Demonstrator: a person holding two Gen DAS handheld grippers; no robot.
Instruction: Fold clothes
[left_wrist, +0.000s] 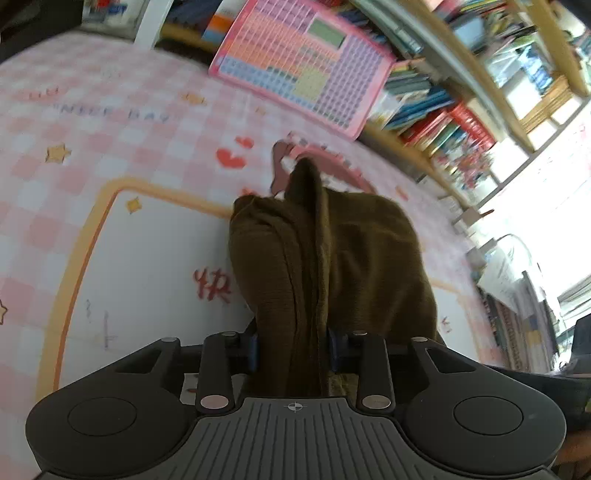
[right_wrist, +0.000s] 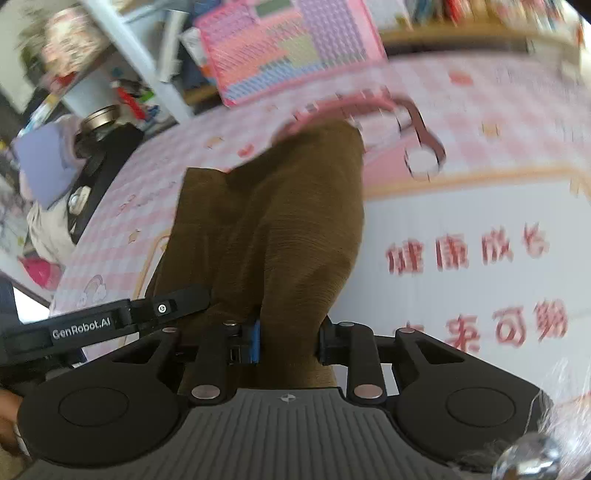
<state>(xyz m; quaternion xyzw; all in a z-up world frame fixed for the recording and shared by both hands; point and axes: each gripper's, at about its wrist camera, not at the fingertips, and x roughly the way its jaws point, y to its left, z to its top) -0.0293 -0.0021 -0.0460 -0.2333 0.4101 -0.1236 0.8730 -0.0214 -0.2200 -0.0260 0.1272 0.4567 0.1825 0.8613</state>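
Observation:
An olive-brown knitted garment (left_wrist: 332, 258) lies bunched on the pink checked table mat (left_wrist: 110, 147). My left gripper (left_wrist: 293, 349) is shut on a thick fold of it, and the cloth fills the gap between the blue pads (left_wrist: 254, 350). In the right wrist view the same garment (right_wrist: 280, 221) runs away from me in ridged folds. My right gripper (right_wrist: 290, 343) is shut on its near edge, blue pad (right_wrist: 255, 341) pressed into the fabric. The left gripper's black body (right_wrist: 110, 325) shows at the left of that view.
A pink chart board (left_wrist: 303, 62) leans at the mat's far edge. Bookshelves (left_wrist: 461, 92) packed with books run along the back and right. Red printed characters (right_wrist: 465, 254) mark the white panel of the mat (right_wrist: 480, 110). Clutter and a metal lid (right_wrist: 99, 118) sit at the far left.

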